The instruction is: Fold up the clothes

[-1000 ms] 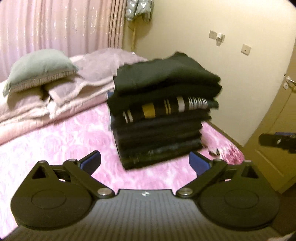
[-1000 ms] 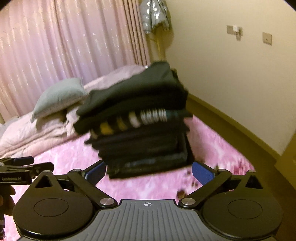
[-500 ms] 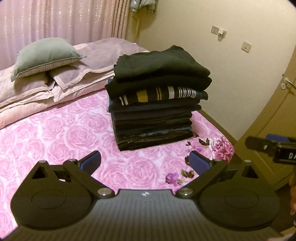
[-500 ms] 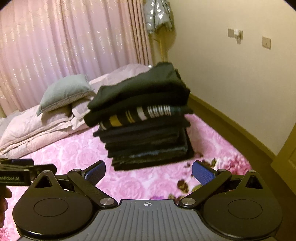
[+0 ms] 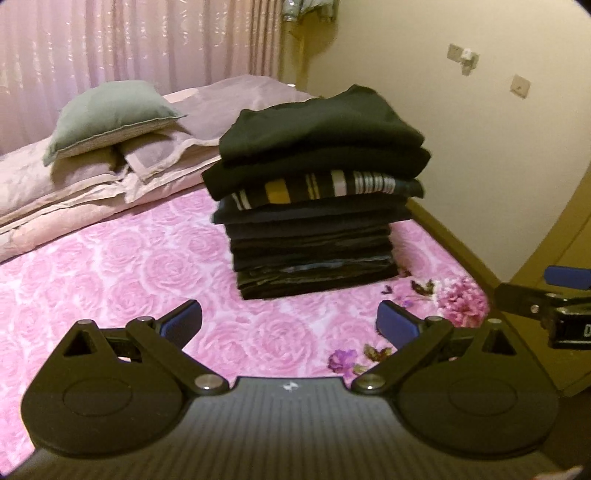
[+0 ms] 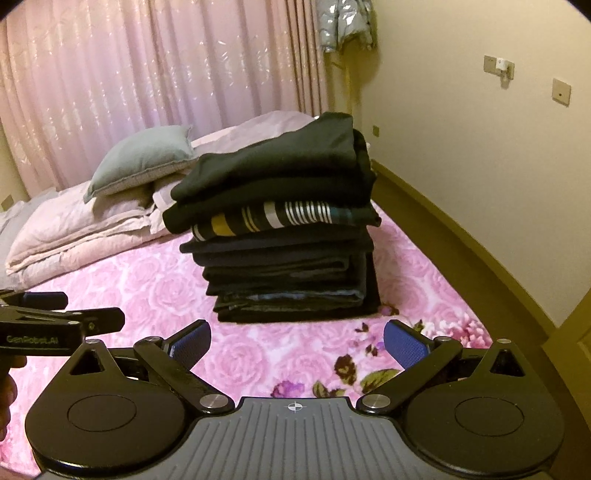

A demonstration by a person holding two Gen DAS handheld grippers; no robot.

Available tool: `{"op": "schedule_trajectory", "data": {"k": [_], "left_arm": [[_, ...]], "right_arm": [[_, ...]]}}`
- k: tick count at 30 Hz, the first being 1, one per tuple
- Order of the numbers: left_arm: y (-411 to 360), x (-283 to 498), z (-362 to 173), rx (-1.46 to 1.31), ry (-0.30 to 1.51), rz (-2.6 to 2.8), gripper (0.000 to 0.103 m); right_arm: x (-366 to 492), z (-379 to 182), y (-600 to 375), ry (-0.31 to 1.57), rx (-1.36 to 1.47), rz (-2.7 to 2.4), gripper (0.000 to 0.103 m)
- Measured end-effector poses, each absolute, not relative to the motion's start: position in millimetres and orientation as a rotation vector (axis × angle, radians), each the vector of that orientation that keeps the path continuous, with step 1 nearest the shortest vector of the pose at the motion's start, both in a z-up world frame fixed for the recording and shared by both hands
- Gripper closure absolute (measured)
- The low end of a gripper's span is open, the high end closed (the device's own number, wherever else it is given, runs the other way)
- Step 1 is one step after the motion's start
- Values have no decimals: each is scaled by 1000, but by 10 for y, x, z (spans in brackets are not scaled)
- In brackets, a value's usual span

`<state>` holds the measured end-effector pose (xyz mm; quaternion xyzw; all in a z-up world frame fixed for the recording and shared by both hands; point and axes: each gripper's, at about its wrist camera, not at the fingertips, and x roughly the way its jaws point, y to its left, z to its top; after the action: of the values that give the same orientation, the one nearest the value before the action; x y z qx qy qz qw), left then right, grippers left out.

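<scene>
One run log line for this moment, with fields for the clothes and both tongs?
clothes: folded stack on pink bedspread | left tongs: open, empty | right tongs: open, empty

— From my station this reads as a home bedroom. I'm looking across a bed (image 5: 110, 266) covered in a pink rose-print blanket.

— What else backs that up?

— At the far left a grey-green pillow (image 5: 110, 114) sits on folded pale pink bedding (image 5: 74, 195), and behind it sheer pink curtains (image 6: 147, 74) hang from the ceiling down. A stack of folded clothes (image 6: 284, 229), mostly dark, stands on the bed toward the right.

— And the walls?

— Cream-painted, on the right, with switch plates (image 6: 561, 92) mounted on them, and a silvery jacket (image 6: 343, 22) hangs in the far corner. Nothing about it looks like a lab or a shop.
</scene>
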<state>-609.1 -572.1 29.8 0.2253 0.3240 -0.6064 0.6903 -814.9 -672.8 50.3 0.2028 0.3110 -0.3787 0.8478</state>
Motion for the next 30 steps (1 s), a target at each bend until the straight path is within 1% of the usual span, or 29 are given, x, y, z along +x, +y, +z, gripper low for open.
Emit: {"op": "schedule_trajectory", "data": {"k": [11, 30], "left_arm": [[-5763, -6250, 278, 552, 680, -1363, 3], [-5746, -6169, 198, 579, 670, -1351, 3]], "right_arm": [[-8238, 408, -6843, 662, 471, -807, 1], [-8074, 356, -6795, 696, 460, -786, 1]]}}
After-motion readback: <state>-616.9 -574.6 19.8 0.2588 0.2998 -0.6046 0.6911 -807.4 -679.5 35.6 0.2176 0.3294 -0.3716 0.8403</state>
